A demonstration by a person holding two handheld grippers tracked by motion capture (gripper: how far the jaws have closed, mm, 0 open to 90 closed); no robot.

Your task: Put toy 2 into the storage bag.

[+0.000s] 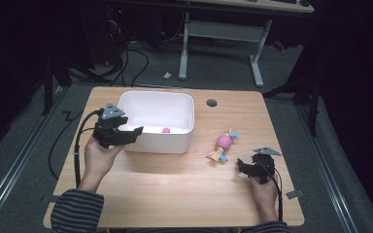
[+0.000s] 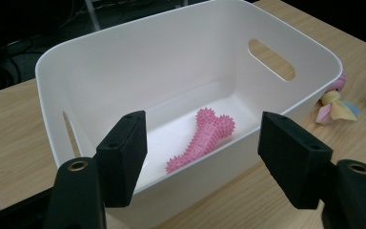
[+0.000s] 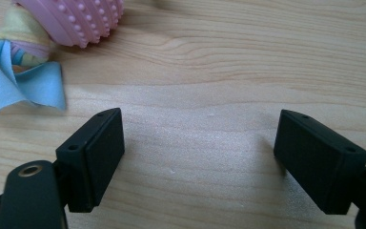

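pink bone [image 2: 201, 139] is lying in the bin [image 2: 181, 57]; ball toy [image 1: 223, 145] is probably waiting next, near the right gripper [image 1: 245, 167]. both grippers' fingers are gaping, empty.

We hold the left gripper [image 1: 135, 132] at the near left corner of the white bin [image 1: 156, 121], its fingers spread and empty, right at the bin's front wall. Inside the bin a bit of a pink toy [image 1: 166, 130] shows by the front wall. Our right gripper [image 1: 243, 167] sits low over the tabletop [image 1: 175, 184], fingers apart, near the ball toy [image 1: 223, 145], which lies right of the bin with coloured cloth tails at both ends.
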